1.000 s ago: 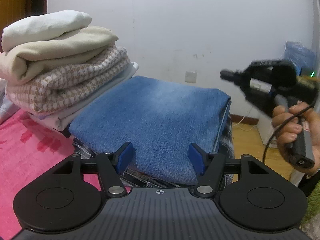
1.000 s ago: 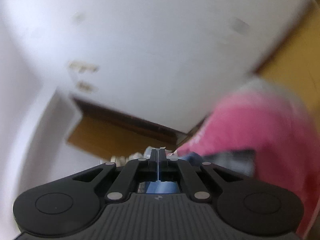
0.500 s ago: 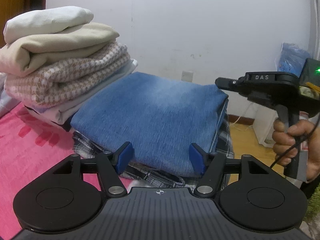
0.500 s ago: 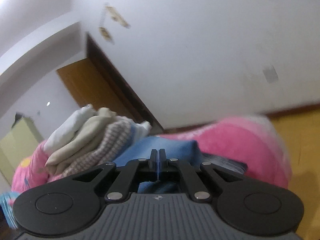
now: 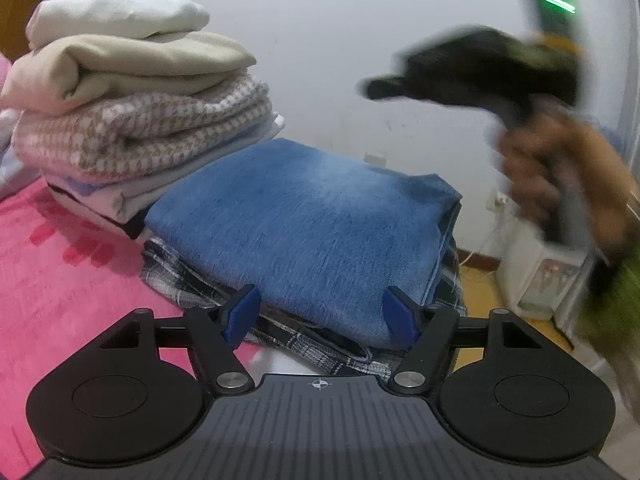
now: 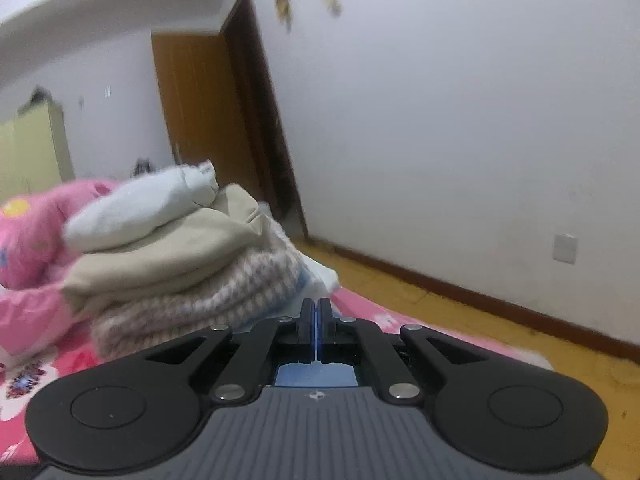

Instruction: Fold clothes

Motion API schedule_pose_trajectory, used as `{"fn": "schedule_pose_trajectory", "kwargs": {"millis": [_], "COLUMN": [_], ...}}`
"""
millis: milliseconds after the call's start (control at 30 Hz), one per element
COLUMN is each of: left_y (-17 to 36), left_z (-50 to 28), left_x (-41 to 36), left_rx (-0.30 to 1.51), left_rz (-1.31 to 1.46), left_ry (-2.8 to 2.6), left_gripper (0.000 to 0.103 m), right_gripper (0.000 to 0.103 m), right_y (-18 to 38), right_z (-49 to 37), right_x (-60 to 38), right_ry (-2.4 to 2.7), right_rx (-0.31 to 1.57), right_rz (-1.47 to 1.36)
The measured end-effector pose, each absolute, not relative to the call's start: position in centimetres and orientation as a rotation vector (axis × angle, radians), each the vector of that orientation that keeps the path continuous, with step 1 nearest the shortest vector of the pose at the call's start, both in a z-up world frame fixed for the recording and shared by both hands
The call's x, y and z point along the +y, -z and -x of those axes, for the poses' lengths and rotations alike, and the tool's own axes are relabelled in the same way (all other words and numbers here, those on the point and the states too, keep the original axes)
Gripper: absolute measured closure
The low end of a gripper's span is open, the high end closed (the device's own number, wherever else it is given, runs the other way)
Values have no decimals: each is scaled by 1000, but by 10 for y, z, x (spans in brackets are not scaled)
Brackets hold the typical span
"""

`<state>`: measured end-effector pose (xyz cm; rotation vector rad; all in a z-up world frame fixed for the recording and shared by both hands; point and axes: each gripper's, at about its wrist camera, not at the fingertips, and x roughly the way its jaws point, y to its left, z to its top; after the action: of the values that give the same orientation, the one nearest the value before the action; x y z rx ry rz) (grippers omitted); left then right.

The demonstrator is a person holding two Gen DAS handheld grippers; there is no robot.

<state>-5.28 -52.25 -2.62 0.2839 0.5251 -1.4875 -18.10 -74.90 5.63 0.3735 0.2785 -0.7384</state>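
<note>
The right gripper [image 5: 380,86] and the hand [image 5: 560,176] around its handle were smeared by motion blur in the left wrist view, so the state of the jaws could not be read there. The plaid garment [image 5: 280,328] was largely hidden under the folded denim [image 5: 304,232], and its near edge was covered by the left gripper [image 5: 322,316]. In the right wrist view the stack of folded clothes [image 6: 180,260] was blurred, with its near base hidden behind the gripper body.
</note>
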Motion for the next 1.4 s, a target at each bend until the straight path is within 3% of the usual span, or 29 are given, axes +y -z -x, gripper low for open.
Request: {"fn": "schedule_pose_trajectory", "kwargs": {"millis": [233, 533, 700, 900, 1100, 1300, 1400], "left_y": [33, 41, 40, 29, 4, 16, 21], "left_z": [48, 41, 42, 35, 1, -10, -3], "left_x": [-520, -516, -515, -492, -488, -532, -533], "left_rx": [563, 591, 592, 531, 503, 595, 578], "left_rz": [-226, -164, -165, -138, 19, -55, -101], "left_ry": [1506, 1537, 1528, 1545, 1572, 1553, 1547], "left_gripper": [34, 34, 34, 36, 36, 36, 36], "right_gripper": [103, 103, 103, 103, 103, 103, 103], "right_y": [11, -39, -1, -22, -46, 8, 10], "right_z": [82, 91, 58, 97, 195, 208, 215], "right_x": [-823, -735, -709, -713, -688, -681, -676], "right_ry": [684, 378, 265, 309, 395, 555, 591], "right_rx": [633, 586, 734, 608, 413, 506, 424], "right_rz": [-498, -275, -167, -261, -288, -296, -357]}}
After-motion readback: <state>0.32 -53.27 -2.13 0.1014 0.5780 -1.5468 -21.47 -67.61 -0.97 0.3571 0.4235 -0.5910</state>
